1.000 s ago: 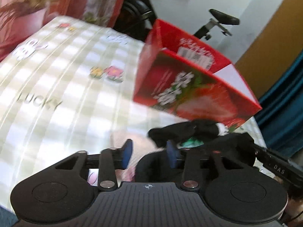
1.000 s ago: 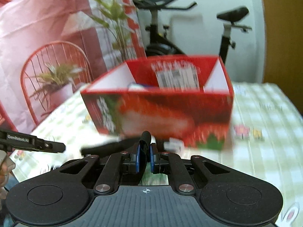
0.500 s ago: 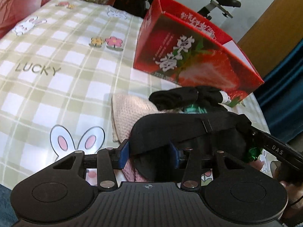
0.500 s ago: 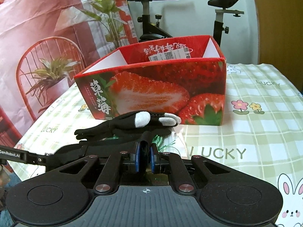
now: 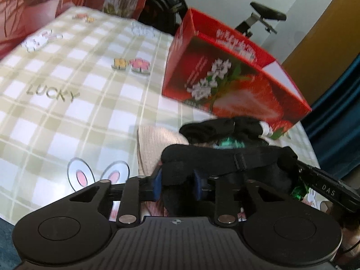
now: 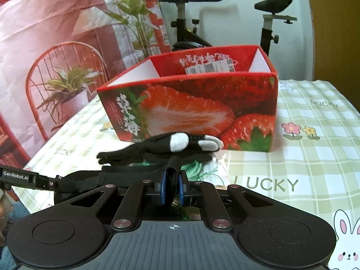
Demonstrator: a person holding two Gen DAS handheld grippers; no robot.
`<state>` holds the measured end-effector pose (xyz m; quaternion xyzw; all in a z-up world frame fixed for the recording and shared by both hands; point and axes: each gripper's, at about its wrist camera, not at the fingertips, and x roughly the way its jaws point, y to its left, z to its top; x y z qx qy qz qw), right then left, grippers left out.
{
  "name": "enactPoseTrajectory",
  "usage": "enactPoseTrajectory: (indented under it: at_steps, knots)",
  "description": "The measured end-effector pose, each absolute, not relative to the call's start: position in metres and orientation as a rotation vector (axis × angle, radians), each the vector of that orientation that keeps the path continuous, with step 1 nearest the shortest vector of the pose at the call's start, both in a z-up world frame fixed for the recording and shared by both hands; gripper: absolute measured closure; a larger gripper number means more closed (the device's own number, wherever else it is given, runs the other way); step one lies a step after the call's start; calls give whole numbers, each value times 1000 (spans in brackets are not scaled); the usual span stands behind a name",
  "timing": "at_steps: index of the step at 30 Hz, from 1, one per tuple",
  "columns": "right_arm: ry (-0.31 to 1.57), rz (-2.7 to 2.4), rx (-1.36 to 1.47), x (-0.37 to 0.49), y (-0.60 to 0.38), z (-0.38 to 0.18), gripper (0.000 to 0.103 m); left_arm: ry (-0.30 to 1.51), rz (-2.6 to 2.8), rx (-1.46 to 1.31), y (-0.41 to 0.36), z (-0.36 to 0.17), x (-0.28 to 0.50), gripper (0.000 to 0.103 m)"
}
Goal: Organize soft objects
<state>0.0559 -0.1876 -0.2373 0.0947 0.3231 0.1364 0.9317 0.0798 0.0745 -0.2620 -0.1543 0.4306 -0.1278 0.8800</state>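
Note:
A black eye mask with a strap [image 5: 225,159] is stretched between my two grippers just above the table. My left gripper [image 5: 177,181] is shut on one end of it. My right gripper [image 6: 172,185] is shut on the other end [image 6: 172,175]. Beyond the mask lies a black glove with grey fingertips [image 6: 166,145], also in the left wrist view [image 5: 222,127]. A pink knitted cloth [image 5: 155,141] lies under the mask at left. Something green [image 5: 229,142] shows beneath the glove. The open red strawberry box [image 6: 202,103] stands behind them, also in the left wrist view [image 5: 227,76].
The table carries a green-and-white checked cloth [image 5: 67,103] with rabbits, flowers and LUCKY prints. A red chair with a potted plant [image 6: 65,85] stands at the far left edge. An exercise bike [image 6: 189,27] stands behind the box. A blue curtain [image 5: 337,117] hangs at right.
My left gripper has closed on the black mask. Both views have shifted a little and the box sits closer in the right wrist view.

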Motion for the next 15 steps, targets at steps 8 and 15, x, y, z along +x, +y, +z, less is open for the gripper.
enactPoseTrajectory:
  at_steps: [8, 15]
  knots:
    - [627, 312, 175, 52, -181, -226, 93, 784, -300, -237, 66, -236, 70, 92]
    - [564, 341, 167, 51, -182, -203, 93, 700, -302, -196, 65, -209, 72, 93]
